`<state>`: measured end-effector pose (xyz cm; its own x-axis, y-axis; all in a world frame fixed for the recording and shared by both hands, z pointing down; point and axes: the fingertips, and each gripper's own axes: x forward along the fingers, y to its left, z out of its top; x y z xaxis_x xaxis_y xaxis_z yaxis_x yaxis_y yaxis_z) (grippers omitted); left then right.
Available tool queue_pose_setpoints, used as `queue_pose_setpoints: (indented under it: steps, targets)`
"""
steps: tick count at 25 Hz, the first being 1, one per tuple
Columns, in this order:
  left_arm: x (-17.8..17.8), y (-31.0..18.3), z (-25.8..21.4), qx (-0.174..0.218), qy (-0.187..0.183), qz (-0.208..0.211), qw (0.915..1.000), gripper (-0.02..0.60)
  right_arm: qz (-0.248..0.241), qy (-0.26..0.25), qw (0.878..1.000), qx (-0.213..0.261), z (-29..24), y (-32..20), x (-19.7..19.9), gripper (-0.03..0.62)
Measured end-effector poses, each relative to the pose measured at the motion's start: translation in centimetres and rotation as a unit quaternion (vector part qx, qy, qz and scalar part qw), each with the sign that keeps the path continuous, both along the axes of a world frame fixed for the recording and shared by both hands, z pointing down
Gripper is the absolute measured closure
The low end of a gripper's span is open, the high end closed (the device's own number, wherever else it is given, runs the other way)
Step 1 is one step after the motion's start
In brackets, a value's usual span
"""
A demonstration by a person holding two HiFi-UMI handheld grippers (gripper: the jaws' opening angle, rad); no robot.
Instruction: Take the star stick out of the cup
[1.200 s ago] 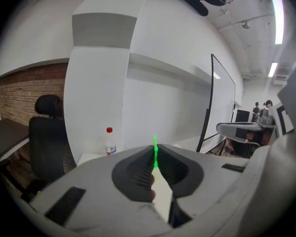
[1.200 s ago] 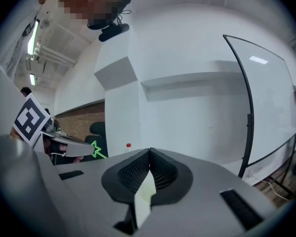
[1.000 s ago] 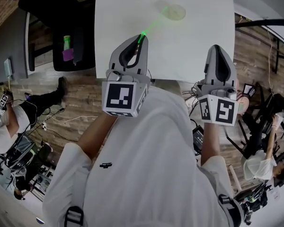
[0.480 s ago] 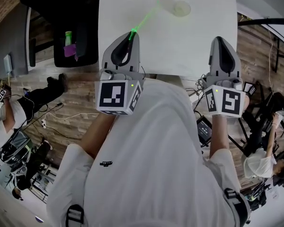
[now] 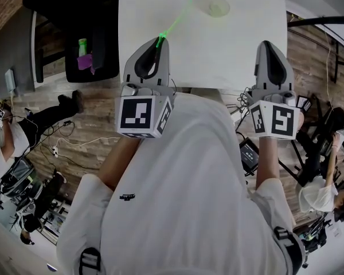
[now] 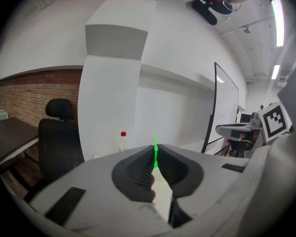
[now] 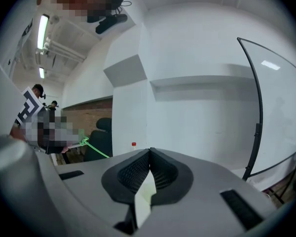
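Note:
In the head view my left gripper (image 5: 160, 39) is shut on the green star stick (image 5: 175, 22) over the near part of the white table (image 5: 241, 44). The stick slants up and to the right toward the clear cup (image 5: 213, 6) at the table's far edge. Its far tip ends by the cup's left rim; whether it is still inside I cannot tell. The left gripper view shows the stick (image 6: 155, 153) pinched between the jaw tips of that gripper (image 6: 155, 163). In the right gripper view the green star (image 7: 83, 142) appears at the left. My right gripper (image 5: 266, 44) (image 7: 149, 153) is shut and empty, near the table's right front edge.
A red-capped bottle (image 6: 123, 140) (image 7: 133, 144) stands at the far side of the table. A black chair (image 6: 56, 132) and a dark desk (image 5: 74, 16) are on the left. People sit on the floor at the left (image 5: 6, 148) and right (image 5: 321, 191). Cables lie on the wooden floor.
Since a second ago my left gripper has drawn back to the left with the stick, away from the cup. Over the last half second nothing moved much. The right gripper stayed in place.

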<state>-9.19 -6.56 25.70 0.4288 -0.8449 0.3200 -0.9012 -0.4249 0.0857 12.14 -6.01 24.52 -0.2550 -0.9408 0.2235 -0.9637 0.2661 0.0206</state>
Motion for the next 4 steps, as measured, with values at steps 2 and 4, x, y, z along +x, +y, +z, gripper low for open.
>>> queue_pose_setpoints:
  steps: [2,4]
  targets:
    - [0.24,0.16,0.05,-0.002,0.000,0.000,1.0000,0.566,0.003,-0.001,1.000,0.000,0.03,0.24,0.32,0.592]
    - [0.61,0.36,0.08,-0.003,0.001,0.000,1.0000,0.567,0.008,-0.002,1.000,-0.001,0.06,0.50,0.79,0.593]
